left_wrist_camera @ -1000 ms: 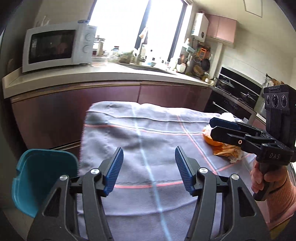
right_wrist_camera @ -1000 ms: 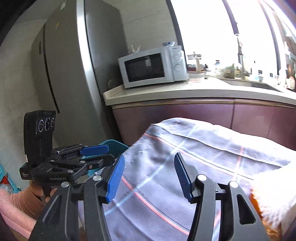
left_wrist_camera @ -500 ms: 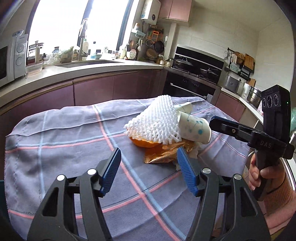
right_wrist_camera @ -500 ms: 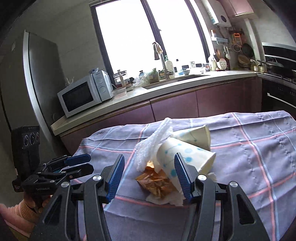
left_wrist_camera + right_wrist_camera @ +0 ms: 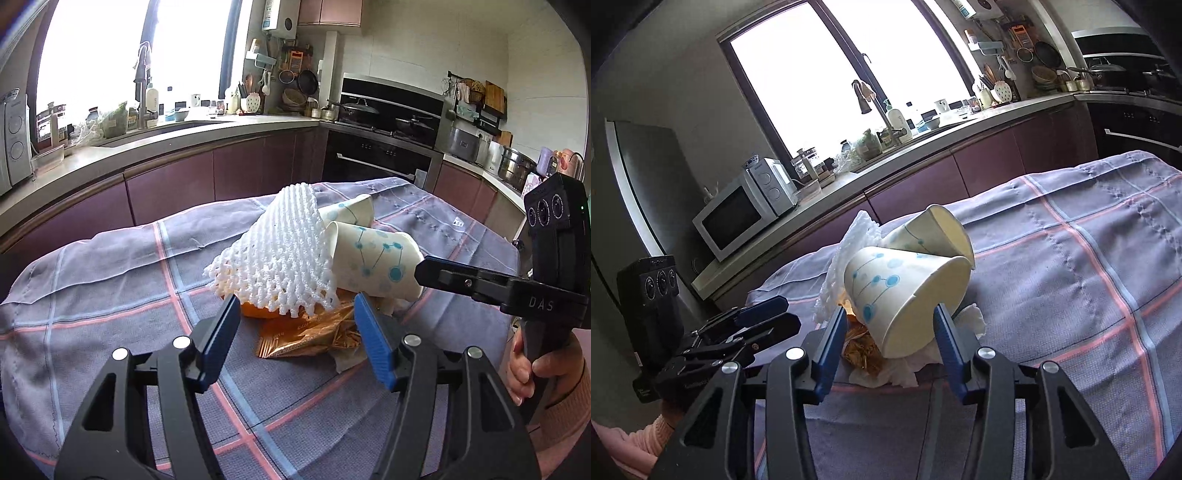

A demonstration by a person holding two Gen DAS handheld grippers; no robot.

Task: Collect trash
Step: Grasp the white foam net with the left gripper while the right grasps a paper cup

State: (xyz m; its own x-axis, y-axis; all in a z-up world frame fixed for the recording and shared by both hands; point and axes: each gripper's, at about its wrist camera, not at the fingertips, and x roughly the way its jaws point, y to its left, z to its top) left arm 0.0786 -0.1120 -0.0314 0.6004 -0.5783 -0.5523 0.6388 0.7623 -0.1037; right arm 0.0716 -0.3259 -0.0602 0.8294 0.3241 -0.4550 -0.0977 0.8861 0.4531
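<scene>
A trash pile lies on the checked tablecloth (image 5: 110, 295): a white foam net (image 5: 277, 254), two toppled paper cups with blue dots (image 5: 373, 258) (image 5: 886, 288), an orange peel (image 5: 255, 310), a golden wrapper (image 5: 306, 332) and a crumpled tissue (image 5: 905, 369). My left gripper (image 5: 295, 332) is open just short of the wrapper, touching nothing. My right gripper (image 5: 890, 343) reaches in from the other side with its jaws closing. The nearer cup's rim sits between its pads, which do not press on it. Each gripper shows in the other's view: right (image 5: 424, 273), left (image 5: 764, 314).
A kitchen counter (image 5: 166, 144) with a sink and bottles runs behind the table. A microwave (image 5: 738, 218) and a fridge (image 5: 646, 177) stand at its left end, a stove and pots (image 5: 388, 122) at the right. A hand (image 5: 532, 369) holds the right gripper.
Both views swung from the table's left end and the teal bin to the trash pile, and both grippers came close to it. The right jaws have narrowed around the cup.
</scene>
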